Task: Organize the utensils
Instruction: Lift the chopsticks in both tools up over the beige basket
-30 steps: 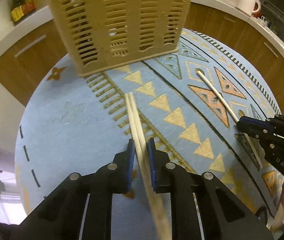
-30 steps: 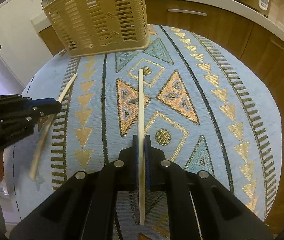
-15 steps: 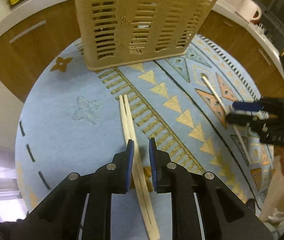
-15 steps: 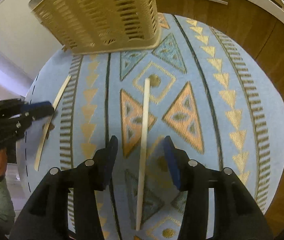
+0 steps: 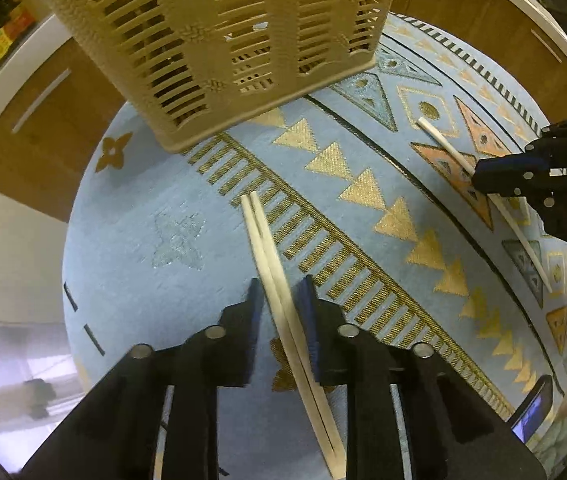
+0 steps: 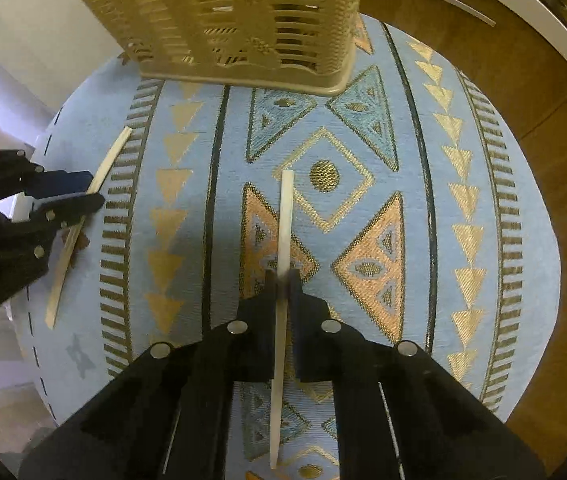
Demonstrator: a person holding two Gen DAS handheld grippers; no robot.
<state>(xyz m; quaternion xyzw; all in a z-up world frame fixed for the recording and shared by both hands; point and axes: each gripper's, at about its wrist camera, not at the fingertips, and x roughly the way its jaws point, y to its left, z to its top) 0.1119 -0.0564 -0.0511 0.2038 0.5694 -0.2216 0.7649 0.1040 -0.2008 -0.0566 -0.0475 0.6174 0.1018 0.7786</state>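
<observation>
A home kitchen is shown by brown wooden cabinet fronts (image 5: pixel 39 120) under a white curved countertop (image 5: pixel 11 68), where sauce bottles (image 5: pixel 3 36) are kept.

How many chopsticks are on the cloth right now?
3. A pair of chopsticks lies side by side between the left gripper's jaws; a single chopstick sits in the right gripper's shut jaws. The basket may hide more.
</observation>
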